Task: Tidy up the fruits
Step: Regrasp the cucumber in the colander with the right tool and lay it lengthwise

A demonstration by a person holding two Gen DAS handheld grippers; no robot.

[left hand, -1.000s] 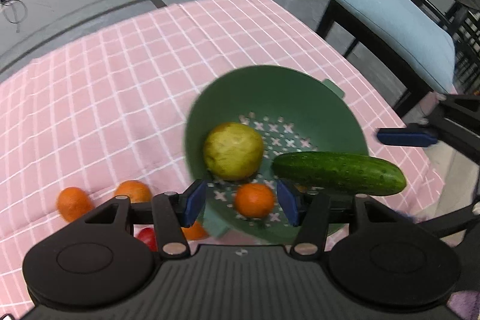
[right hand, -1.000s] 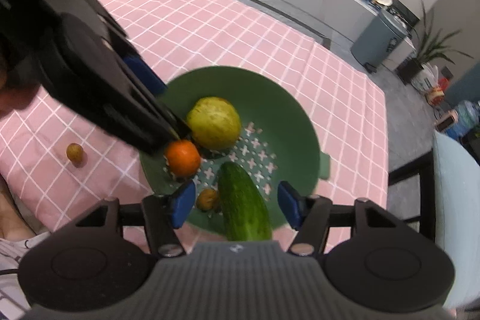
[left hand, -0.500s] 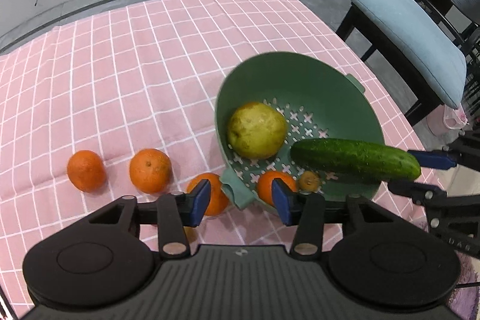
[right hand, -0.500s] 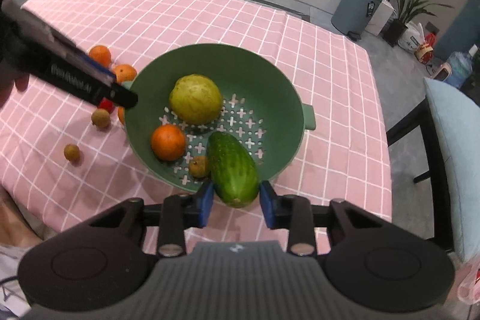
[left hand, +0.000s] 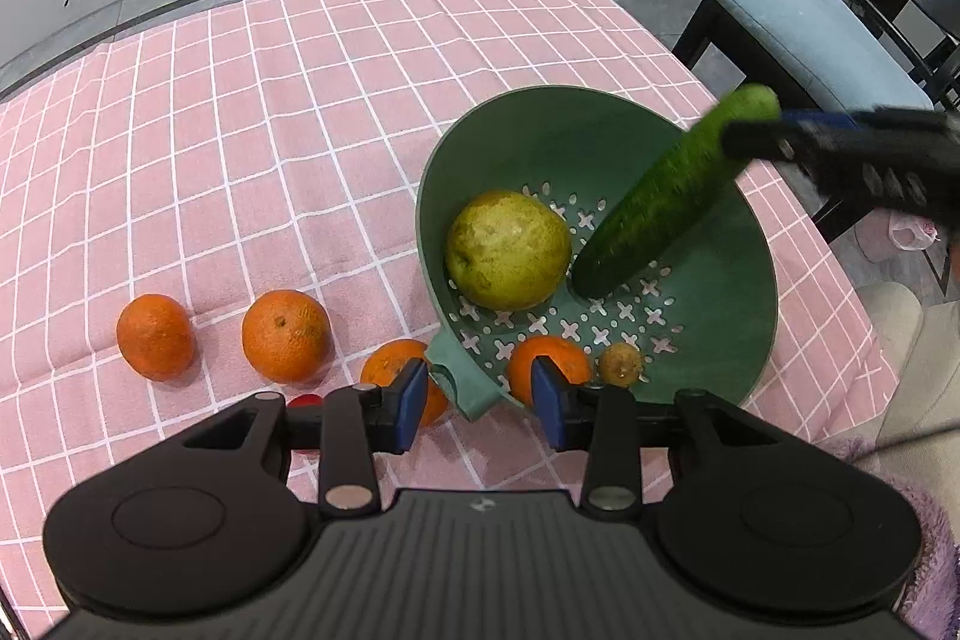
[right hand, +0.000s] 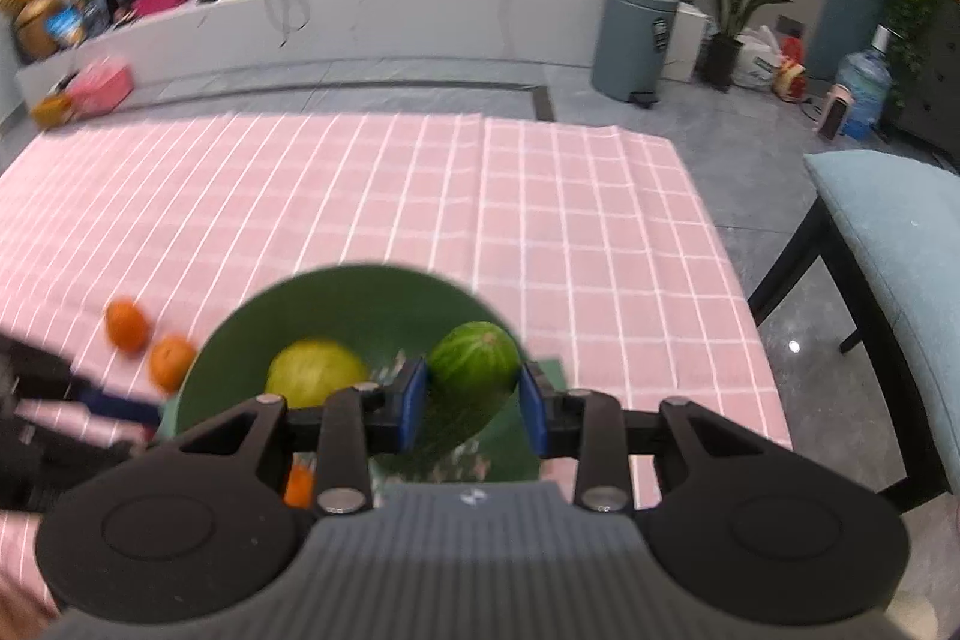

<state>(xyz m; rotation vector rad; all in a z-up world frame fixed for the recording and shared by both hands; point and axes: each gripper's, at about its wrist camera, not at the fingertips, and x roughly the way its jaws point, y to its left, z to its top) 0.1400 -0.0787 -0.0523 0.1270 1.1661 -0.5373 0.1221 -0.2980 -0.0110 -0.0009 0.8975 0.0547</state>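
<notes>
Right gripper [right hand: 473, 409] clamped on the cucumber [left hand: 666, 193], tilted at centre-right of the left wrist view, low end over the green colander [left hand: 762, 292] beside the pear [left hand: 507, 250]; probably lifting a vegetable out from among fruit. Left gripper [left hand: 480, 397] closing around the colander's handle [left hand: 459, 385] at lower centre, pads not yet touching, likely to steady it. Oranges [left hand: 285, 334] lined up lower left on the pink cloth [left hand: 300, 100].

Green colander [left hand: 738, 340] near table's right edge, holding yellow-green pear [left hand: 507, 250], orange [left hand: 549, 361], small brown fruit [left hand: 621, 364]. Cucumber [left hand: 660, 196] tilted above, lifted. Three oranges [left hand: 285, 334] in row left, on cloth.
</notes>
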